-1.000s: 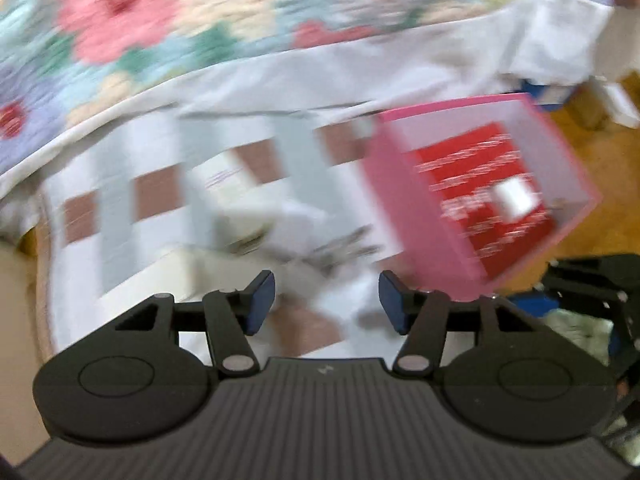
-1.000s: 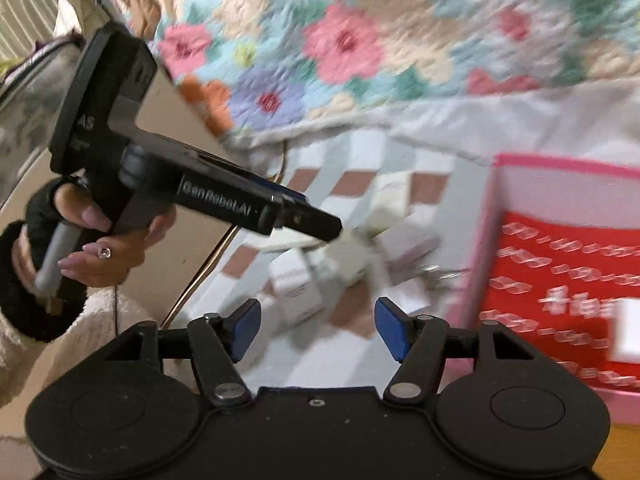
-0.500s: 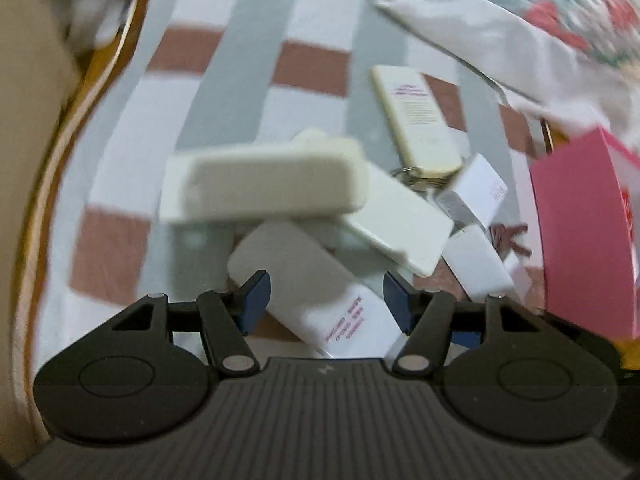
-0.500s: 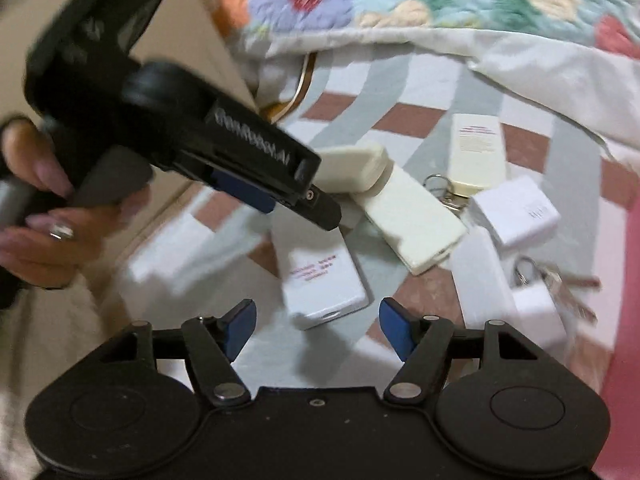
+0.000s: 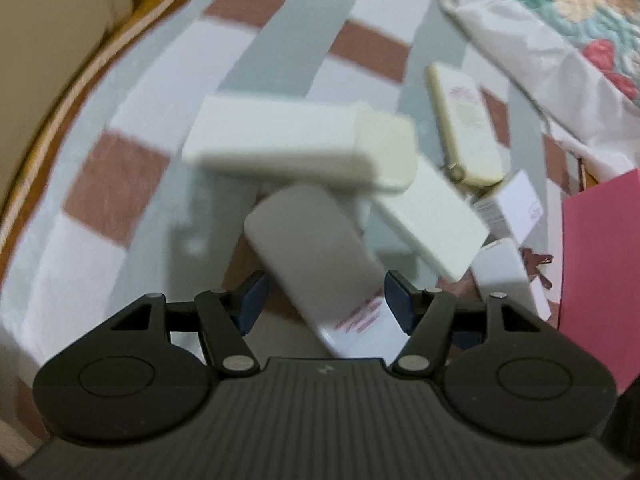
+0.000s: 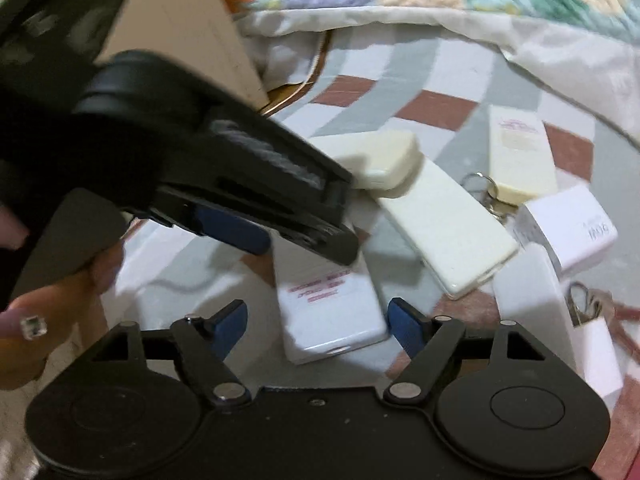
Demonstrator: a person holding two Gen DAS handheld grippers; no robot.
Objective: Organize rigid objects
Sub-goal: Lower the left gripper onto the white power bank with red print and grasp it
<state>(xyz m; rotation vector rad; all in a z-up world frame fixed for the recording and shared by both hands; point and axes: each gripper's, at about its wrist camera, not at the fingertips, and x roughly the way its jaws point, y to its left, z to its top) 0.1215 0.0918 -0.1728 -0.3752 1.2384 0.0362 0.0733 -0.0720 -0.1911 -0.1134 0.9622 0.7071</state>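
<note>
While both tongs were spread wide and held nothing, the left tongs (image 5: 324, 300) hovered low over a white box with red print (image 5: 320, 264), which lay between its blue pads without visible contact. The right tongs (image 6: 316, 324) faced the same box (image 6: 328, 312) from the near side, equally empty. The remaining rigid objects lay in a loose heap on the checked cloth (image 5: 120, 184) over the tabletop: a cream case (image 5: 296, 148) resting across the pile, a long white slab (image 5: 432, 216) to the right, a cream fob (image 5: 464, 128) on a key ring farther off, and small white boxes (image 6: 568, 228) near a pink container (image 5: 600, 280) at the right edge.

Assessed risks: the printed box was partly overlapped by the cream case, so a lift could drag or topple the case. The box lay skewed between the pads, which invited a corner grip and slippage. Both tongs converged on one item, so collision was possible. Motion blur limited certainty on clearances.
</note>
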